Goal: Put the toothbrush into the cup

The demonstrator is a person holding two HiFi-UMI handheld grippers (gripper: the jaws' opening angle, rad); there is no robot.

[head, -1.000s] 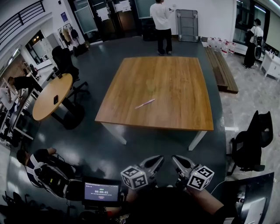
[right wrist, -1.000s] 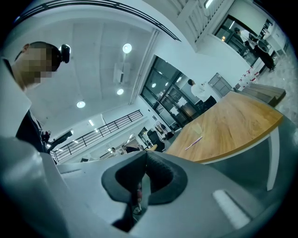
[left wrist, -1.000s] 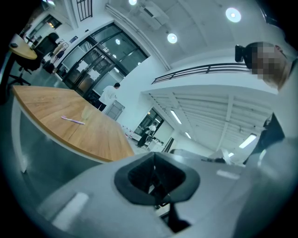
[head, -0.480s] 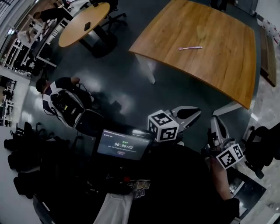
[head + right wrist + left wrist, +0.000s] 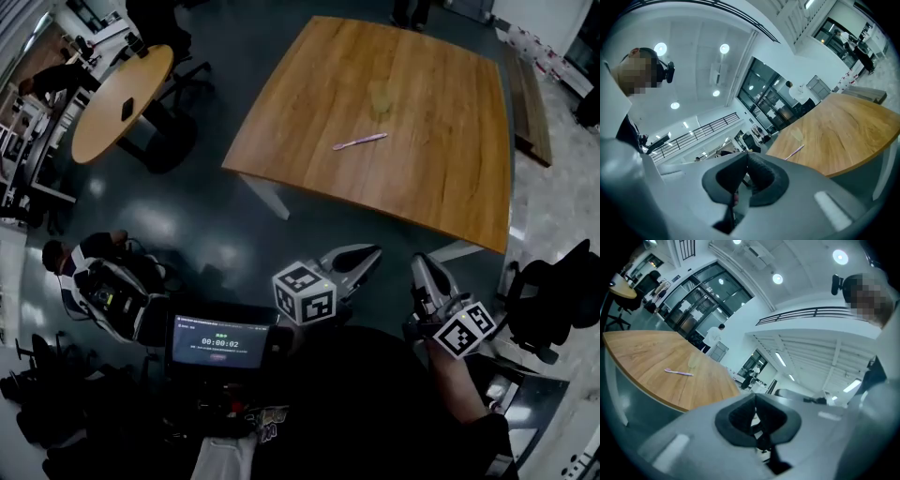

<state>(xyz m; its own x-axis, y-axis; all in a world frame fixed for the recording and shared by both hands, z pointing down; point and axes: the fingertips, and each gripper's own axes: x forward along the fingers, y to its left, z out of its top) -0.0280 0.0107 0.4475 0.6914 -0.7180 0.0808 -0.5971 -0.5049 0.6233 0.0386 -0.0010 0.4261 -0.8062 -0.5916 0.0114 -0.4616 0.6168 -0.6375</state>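
With the toothbrush [image 5: 359,142] lying on the wooden table [image 5: 441,187] in the upper middle, near the clear cup [image 5: 380,97], and left gripper [image 5: 367,255] and right gripper [image 5: 422,269] both closed empty below, the hardly visible cup could be knocked over during approach.

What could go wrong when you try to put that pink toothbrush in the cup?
The toothbrush is thin and lies flat on the table, so the jaws may slip off it. The cup is clear, hard to see against the wood, and close beside the toothbrush, so it could get knocked over.
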